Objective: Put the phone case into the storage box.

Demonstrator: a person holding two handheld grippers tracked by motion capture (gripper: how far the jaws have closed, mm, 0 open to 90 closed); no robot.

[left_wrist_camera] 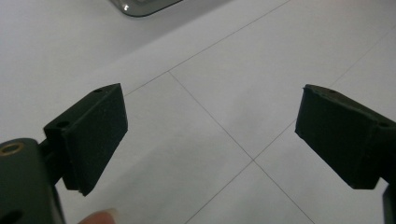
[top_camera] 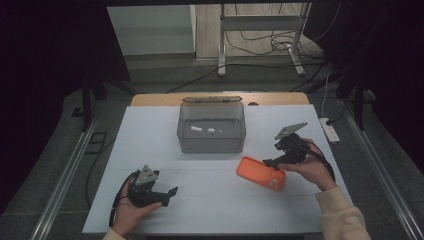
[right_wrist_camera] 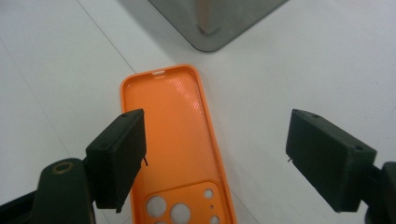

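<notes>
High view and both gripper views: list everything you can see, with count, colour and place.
Soft orange phone case: one, orange, open side up on the white table, in front of the right gripper.
Clear grey plastic box: one, smoky grey, far middle of the table, a few small white bits inside.
White table: one, white top with thin seams.
White power strip: one, white, off the table's right edge.
Left gripper: one, black, open, near left.
Right gripper: one, black, open above the case.
</notes>
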